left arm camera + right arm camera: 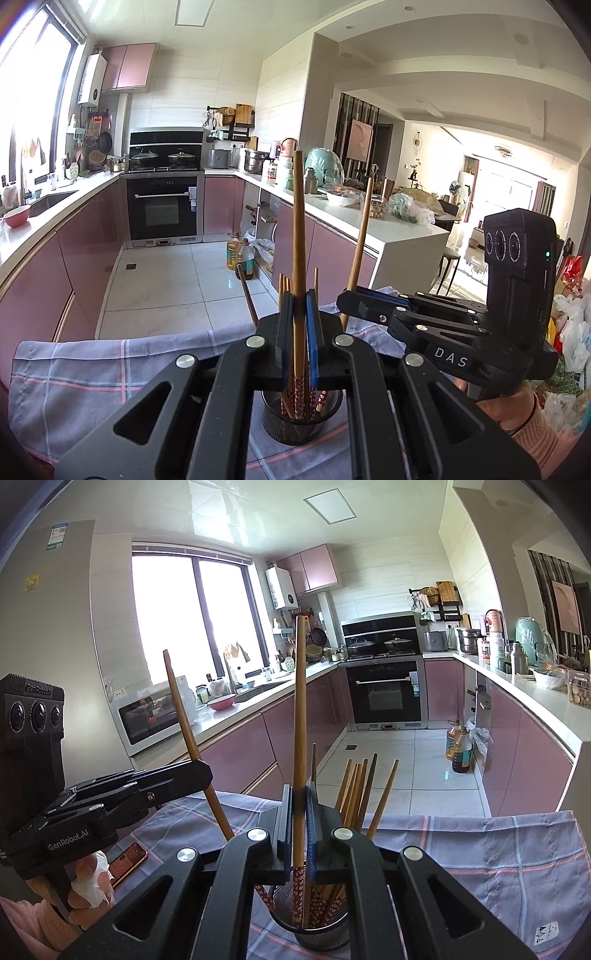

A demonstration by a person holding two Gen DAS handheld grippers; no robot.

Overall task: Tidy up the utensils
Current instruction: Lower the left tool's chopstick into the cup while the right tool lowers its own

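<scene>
Both grippers are matte black linkages with round silver pivot screws and blue-padded fingers (313,332). The right gripper (360,301) carries a white "DAS" label and a three-lens camera block (small green light at its 3 o'clock edge). The left gripper (201,771) reads "GenRobot.AI". Pink sleeves cover both wrists.

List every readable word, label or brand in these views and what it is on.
"DAS": right gripper, on its black body.
"GenRobot.AI": left gripper, on its black camera block and arm.
Blue-green sticker on tall grey fridge: too small to read.
White tag on checked cloth: unreadable.
</scene>
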